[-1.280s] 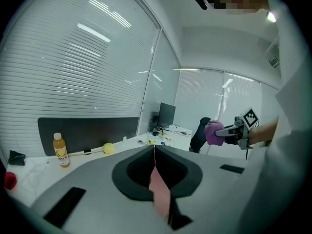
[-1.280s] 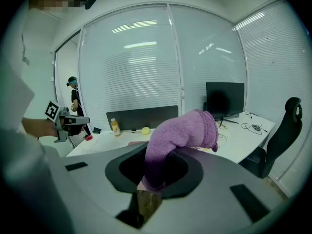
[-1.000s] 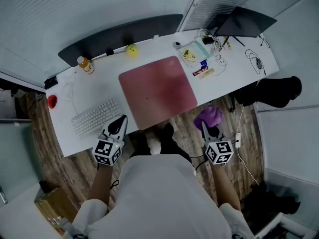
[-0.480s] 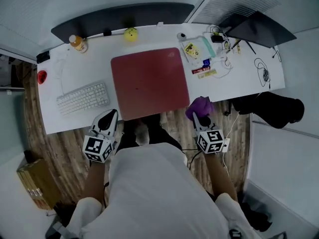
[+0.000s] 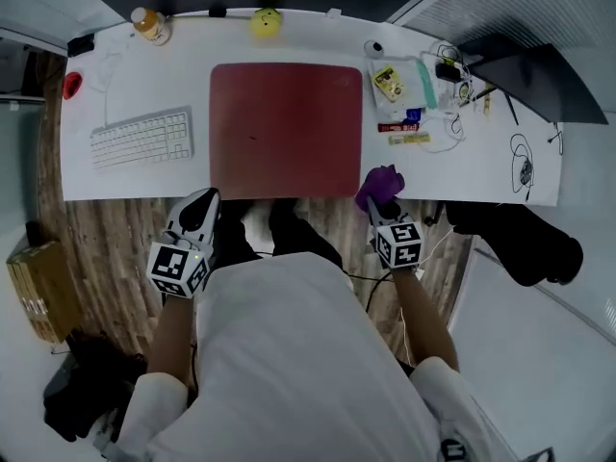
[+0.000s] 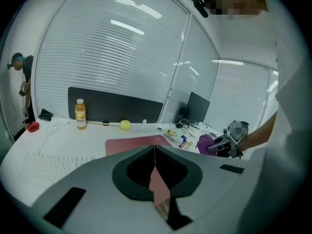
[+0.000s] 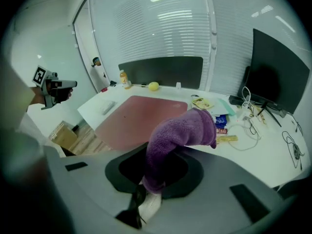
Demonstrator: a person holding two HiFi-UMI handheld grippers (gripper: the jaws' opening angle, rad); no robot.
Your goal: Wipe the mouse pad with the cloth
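Right tongs (image 5: 378, 210) pinch the cloth (image 5: 382, 185) by one end, left tongs (image 5: 204, 203) closed empty; dragging on the mouse pad (image 5: 286, 128) might yank it loose.

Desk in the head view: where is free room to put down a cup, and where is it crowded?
Bare desk lies behind the keyboard, up to the bottle. Another free strip runs along the front edge, right of the mouse pad. Crowded: the back right, with packets and cables.

One mouse pad (image 5: 286, 128), one cloth (image 5: 381, 185), one keyboard (image 5: 141, 138), one bottle (image 5: 148, 24)
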